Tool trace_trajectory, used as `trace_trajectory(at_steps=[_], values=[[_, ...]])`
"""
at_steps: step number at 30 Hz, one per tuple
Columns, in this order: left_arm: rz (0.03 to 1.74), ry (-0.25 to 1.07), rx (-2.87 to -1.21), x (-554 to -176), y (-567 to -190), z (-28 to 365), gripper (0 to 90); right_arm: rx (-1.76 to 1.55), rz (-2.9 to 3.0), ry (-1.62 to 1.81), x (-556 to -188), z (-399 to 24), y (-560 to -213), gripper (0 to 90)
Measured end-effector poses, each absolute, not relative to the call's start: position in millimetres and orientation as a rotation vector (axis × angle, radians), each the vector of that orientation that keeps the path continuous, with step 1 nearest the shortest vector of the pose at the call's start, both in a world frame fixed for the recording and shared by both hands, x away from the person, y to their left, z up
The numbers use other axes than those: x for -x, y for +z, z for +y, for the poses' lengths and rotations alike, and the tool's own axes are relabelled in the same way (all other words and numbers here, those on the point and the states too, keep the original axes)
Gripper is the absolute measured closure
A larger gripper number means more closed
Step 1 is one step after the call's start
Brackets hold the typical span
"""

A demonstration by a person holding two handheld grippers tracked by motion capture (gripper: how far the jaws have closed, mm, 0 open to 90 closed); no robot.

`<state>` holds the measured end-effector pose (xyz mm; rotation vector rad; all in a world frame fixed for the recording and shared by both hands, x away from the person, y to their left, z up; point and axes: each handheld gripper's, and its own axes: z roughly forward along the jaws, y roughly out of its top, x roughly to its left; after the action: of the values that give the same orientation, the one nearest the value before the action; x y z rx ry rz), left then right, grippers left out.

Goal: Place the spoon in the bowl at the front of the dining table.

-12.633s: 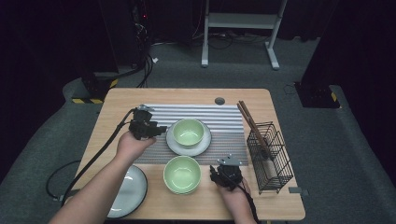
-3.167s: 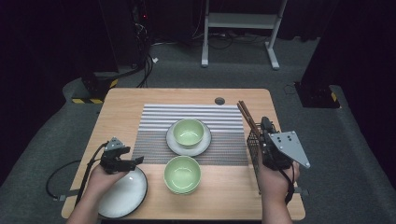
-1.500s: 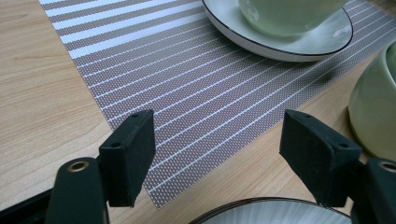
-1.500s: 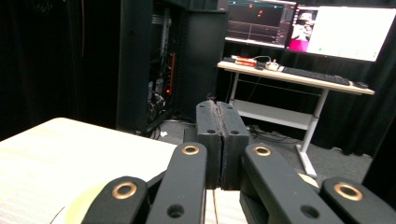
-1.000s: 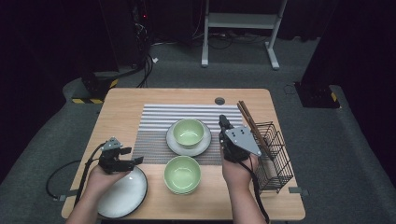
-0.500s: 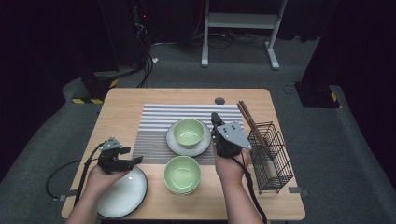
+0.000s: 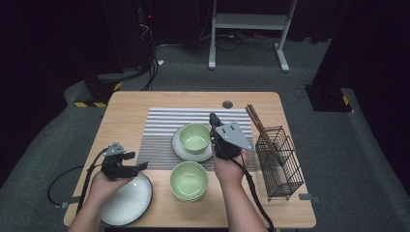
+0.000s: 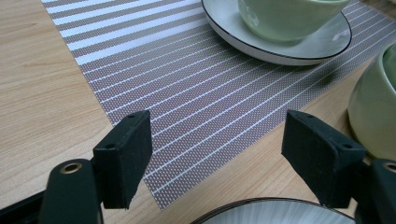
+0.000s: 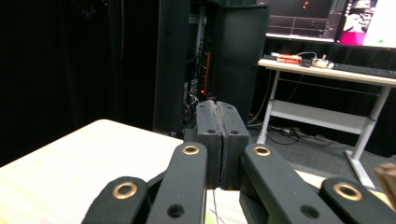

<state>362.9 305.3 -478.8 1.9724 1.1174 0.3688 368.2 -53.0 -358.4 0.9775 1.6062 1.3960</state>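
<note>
My left gripper rests at the front left of the table, just above the rim of a white plate. Its jaws stand wide open with nothing between the pads, over the corner of the striped placemat. My right gripper is held up beside the right side of a green bowl that sits on a saucer. Its pads are pressed together on nothing and point level toward the back of the room. A second green bowl stands in front of the saucer.
A black wire basket stands at the right edge of the table, with brown chopsticks leaning out of it. A small round hole cover lies at the far edge. Dark racks and a white desk frame stand behind the table.
My right gripper has moved left, from near the wire basket to beside the bowl on the saucer. The left gripper has stayed where it was.
</note>
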Motion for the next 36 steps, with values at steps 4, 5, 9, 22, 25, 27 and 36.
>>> trace_trajectory(at_steps=[4, 5, 9, 22, 25, 27, 36], values=[[1.123, 0.373, -1.975, -363, -479, 306, 24.7, -0.965, 1.619, 1.408, -371, -44, -358, 89.3], [1.125, 0.370, -1.974, -363, -479, 306, 24.8, -0.963, 1.620, 1.410, -371, -43, -358, 89.2], [1.130, 0.377, -1.982, -364, -480, 306, 24.8, -0.974, 1.628, 1.435, -375, -37, -361, 89.2], [1.122, 0.385, -1.977, -363, -479, 305, 24.5, -0.973, 1.693, 1.420, -381, -23, -378, 89.2], [1.120, 0.394, -1.970, -363, -479, 304, 24.4, -0.981, 1.698, 1.412, -381, -23, -383, 89.2], [1.116, 0.386, -1.975, -363, -480, 303, 24.5, -0.992, 1.707, 1.417, -382, -23, -386, 89.2], [1.118, 0.387, -1.981, -363, -480, 304, 24.2, -1.005, 1.753, 1.412, -379, -22, -404, 88.9]])
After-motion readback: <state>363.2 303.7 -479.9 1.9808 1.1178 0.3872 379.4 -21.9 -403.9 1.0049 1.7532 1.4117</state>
